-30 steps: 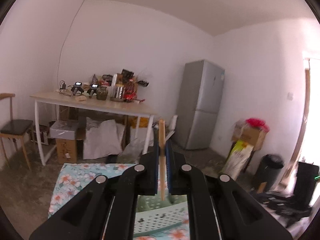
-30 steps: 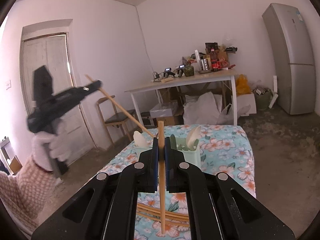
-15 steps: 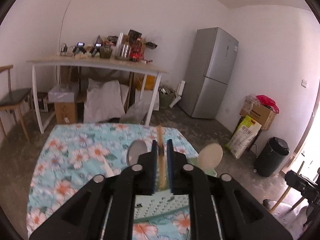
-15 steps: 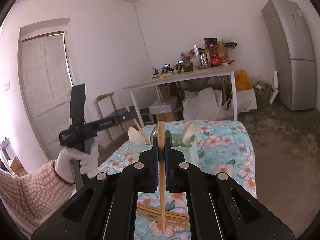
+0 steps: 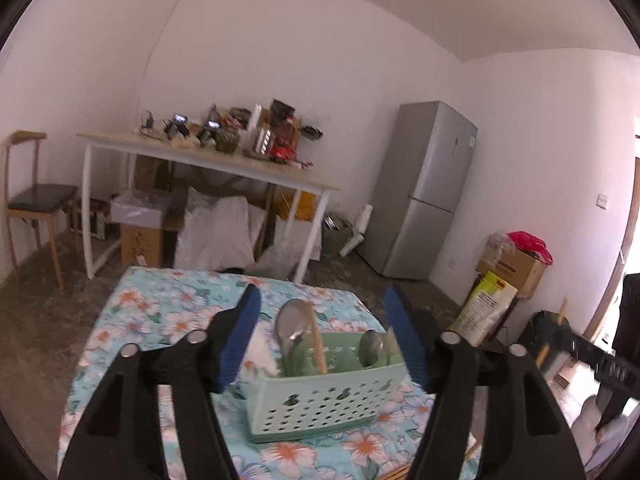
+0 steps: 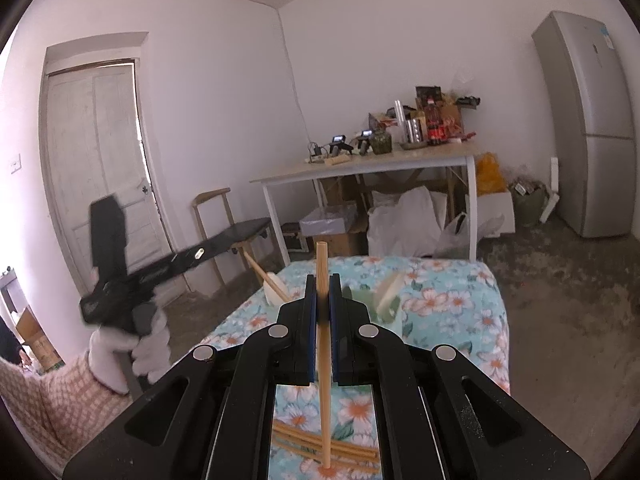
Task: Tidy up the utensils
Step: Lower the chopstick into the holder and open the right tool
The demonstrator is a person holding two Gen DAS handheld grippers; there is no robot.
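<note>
Chopstick (image 5: 318, 344) dropped into basket (image 5: 328, 396) | left gripper (image 5: 324, 338) jaws opening, empty | right gripper (image 6: 322, 300) clamps chopstick

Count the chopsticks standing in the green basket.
1. The chopstick leans in the green basket, right beside the metal spoon. The left gripper, jaws opening and empty, may hide others.

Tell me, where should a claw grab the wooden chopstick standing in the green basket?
Probably its top end. The chopstick leans nearly upright in the green basket, with its lower part hidden behind the wall. Come from above, pads on either side, staying clear of the metal spoon beside it.
</note>
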